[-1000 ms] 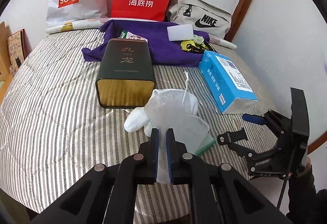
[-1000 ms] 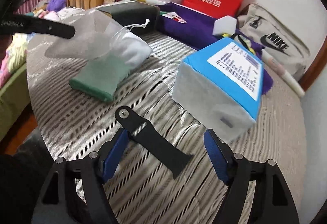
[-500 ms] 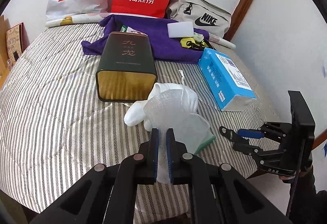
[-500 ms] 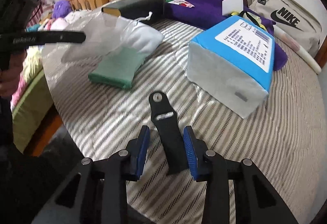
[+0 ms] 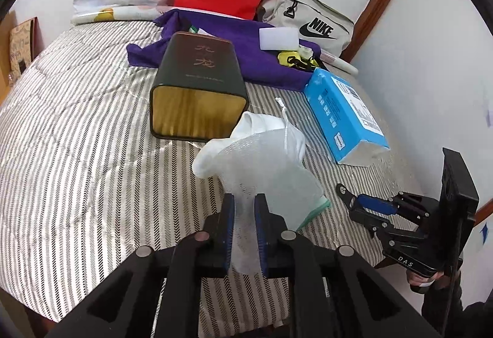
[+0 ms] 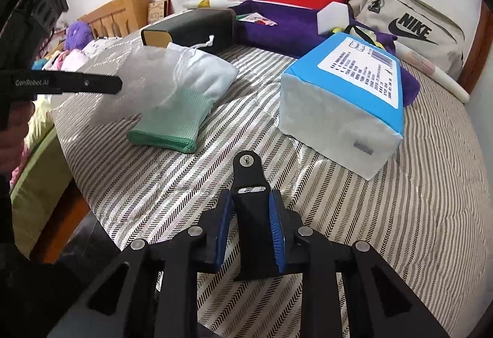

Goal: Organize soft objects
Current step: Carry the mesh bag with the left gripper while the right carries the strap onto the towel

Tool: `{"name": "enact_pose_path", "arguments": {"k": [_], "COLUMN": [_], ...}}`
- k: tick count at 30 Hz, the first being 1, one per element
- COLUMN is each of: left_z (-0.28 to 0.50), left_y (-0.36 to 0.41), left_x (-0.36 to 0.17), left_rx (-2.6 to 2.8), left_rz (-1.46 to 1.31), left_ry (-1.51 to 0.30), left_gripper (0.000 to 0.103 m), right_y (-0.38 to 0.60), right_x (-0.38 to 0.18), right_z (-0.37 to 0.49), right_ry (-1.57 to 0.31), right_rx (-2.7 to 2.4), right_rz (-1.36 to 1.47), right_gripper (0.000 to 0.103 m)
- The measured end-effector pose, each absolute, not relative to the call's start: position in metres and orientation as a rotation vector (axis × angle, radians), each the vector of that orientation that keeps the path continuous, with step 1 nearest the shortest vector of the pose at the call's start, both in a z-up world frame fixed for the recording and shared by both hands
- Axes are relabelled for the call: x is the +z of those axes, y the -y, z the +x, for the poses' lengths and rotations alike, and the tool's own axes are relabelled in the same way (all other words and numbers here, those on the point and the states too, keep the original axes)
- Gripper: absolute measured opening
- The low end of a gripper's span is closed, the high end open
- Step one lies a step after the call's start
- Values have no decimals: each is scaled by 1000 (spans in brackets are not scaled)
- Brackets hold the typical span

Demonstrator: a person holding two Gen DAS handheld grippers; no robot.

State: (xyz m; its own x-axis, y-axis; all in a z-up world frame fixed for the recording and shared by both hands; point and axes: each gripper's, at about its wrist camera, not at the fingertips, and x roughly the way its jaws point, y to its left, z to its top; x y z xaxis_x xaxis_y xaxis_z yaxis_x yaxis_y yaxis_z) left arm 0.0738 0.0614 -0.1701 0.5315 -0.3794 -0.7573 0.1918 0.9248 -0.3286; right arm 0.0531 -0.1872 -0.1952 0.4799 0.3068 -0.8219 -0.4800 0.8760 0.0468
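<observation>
Right tongs (image 6: 249, 214) have just been closing and are now squeezing the black strap (image 6: 249, 180); left tongs (image 5: 244, 208), at 9 o'clock from them, are pinching the mesh bag (image 5: 268, 171), maybe holding a glove.

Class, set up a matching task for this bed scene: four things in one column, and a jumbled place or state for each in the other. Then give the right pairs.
Things
1. mesh pouch
2. black strap
3. dark tin
4. blue tissue pack

Places or states
A. lying on its side on the striped cover
B. clamped in the right gripper
C. beside the purple cloth, near the wall
D. pinched in the left gripper

Pairs: 1-D, 2-B, 3-A, 4-C
</observation>
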Motion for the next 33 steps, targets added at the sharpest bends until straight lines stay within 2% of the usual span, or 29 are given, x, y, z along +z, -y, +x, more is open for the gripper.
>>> {"name": "enact_pose_path", "arguments": {"k": [18,33], "left_z": [62,109], "left_y": [-75,-83], "left_x": [-116,-84], "left_rx": [-296,-269], "left_rz": [-203,-214], "left_ry": [-837,-801], "left_gripper": [9,9], "right_y": [219,228], "right_x": [-139,-82], "right_z": [48,109], "right_ry": [-900,-800], "right_rx": [435,412], "right_rz": [-42,-54], "right_gripper": [23,23]}}
